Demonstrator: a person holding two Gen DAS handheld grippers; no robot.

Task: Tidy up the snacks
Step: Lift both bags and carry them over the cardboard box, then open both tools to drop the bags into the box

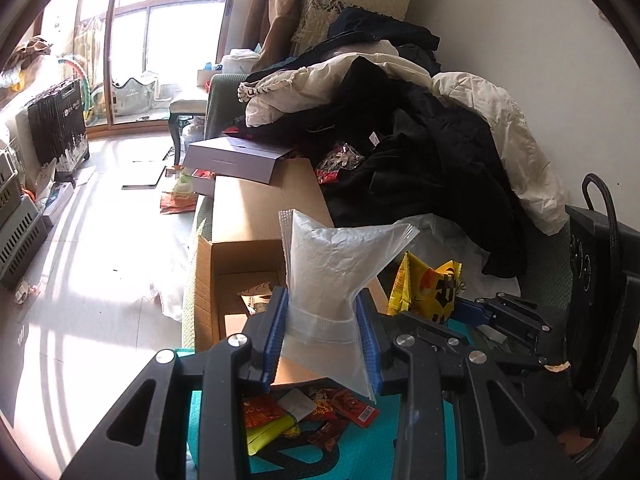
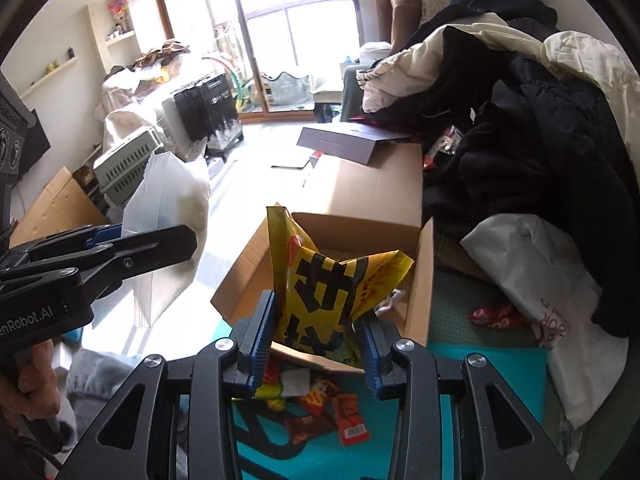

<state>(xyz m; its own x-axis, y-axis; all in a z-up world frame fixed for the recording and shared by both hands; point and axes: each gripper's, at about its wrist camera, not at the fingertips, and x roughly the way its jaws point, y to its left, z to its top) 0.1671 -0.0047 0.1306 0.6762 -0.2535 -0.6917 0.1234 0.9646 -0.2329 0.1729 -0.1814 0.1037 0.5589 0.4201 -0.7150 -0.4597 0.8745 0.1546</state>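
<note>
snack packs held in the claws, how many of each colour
white pack, shut in the left claw: 1
yellow pack with black print, shut in the right claw: 1
total held: 2
Both hang above the open cardboard box; more red and yellow packets lie loose below, too jumbled to count.

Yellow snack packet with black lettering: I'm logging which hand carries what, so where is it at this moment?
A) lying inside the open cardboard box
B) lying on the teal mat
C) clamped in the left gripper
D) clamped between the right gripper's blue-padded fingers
D: the right gripper is shut on the yellow snack packet, held up in front of the open cardboard box; the left gripper pinches a white plastic packet.
</note>
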